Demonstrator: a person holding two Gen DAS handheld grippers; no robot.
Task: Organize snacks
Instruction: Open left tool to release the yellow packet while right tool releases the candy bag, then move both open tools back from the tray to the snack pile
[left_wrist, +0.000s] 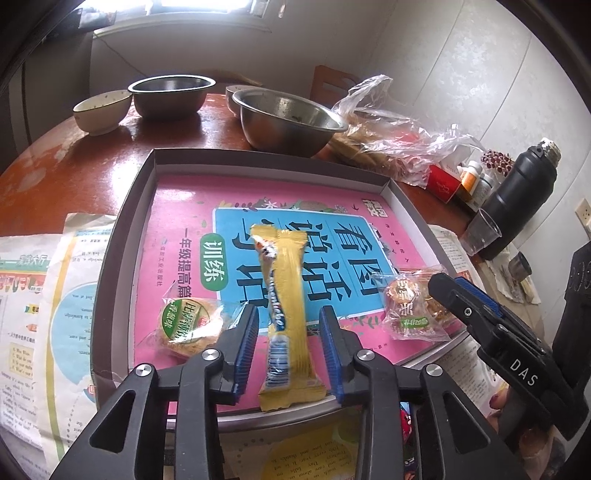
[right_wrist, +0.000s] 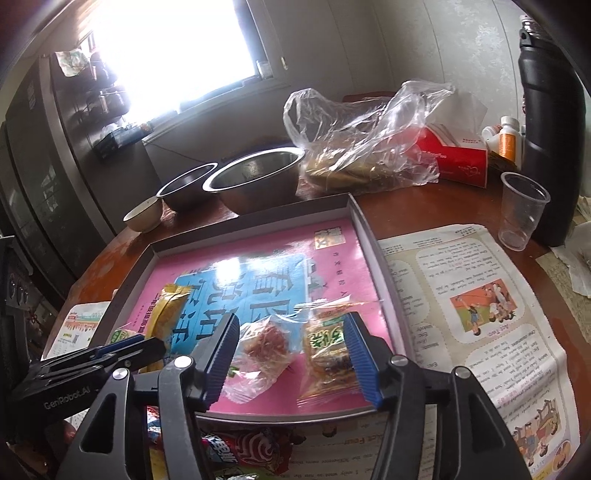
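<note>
Left gripper (left_wrist: 288, 345): jaws partly open, blue pads standing clear on either side of the yellow snack bar (left_wrist: 286, 314); a visible gap on each side, no contact seen. The bar lies lengthwise on the pink book cover inside the grey shallow box (left_wrist: 122, 229), its near end almost at the box's front wall. Left of it, a round green-labelled biscuit pack (left_wrist: 186, 326) rests just beside the left pad. Right of the bar, two clear-wrapped snack packs (right_wrist: 295, 354) lie side by side near the box's front right corner. Right gripper (right_wrist: 290, 356): jaws moderately open around both packs; the right pad overlaps the brown pack's edge, contact cannot be told; the left pad stands beside the crinkled wrapper. Hidden: the box's front wall is cut off by gripper bodies in both views; red wrappers (right_wrist: 240, 450) below it are only partly visible. Room: the far half of the box floor is bare; steel bowls (left_wrist: 288, 118) sit just beyond the rear wall, newspaper (right_wrist: 472, 302) along the right wall.
</note>
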